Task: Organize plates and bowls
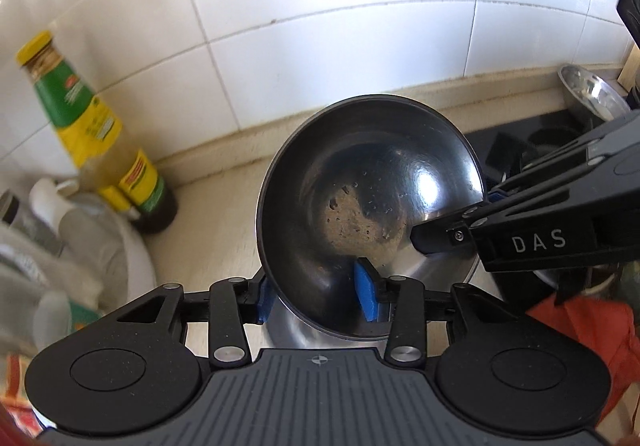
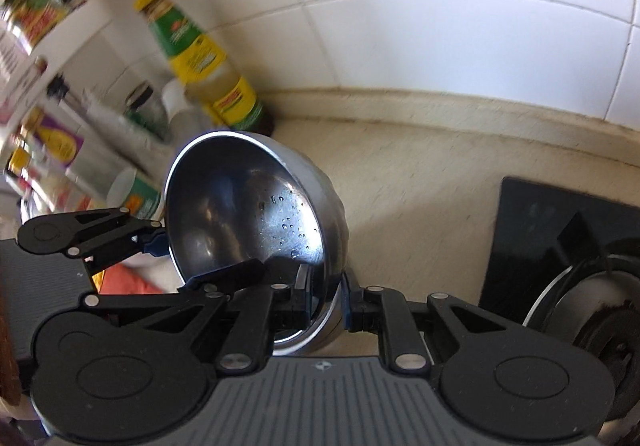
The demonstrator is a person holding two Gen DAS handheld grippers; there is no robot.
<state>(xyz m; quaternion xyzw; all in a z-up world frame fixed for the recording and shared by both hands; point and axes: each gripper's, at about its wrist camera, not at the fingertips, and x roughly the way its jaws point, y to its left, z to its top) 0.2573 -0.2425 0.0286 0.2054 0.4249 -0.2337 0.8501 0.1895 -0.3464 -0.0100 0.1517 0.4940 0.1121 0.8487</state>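
Both jaws pinch the rim of one steel bowl: the left gripper at its near edge, the right gripper likewise, holding it tilted above the surface (probably draining droplets).

Left gripper: jaws closed across bowl rim, blue pads either side. Right gripper: pinching the same rim at the opposite edge, angled in from the right.

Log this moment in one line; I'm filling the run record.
steel bowl: tilted, off counter | left gripper: clamped on rim | right gripper: clamped on rim
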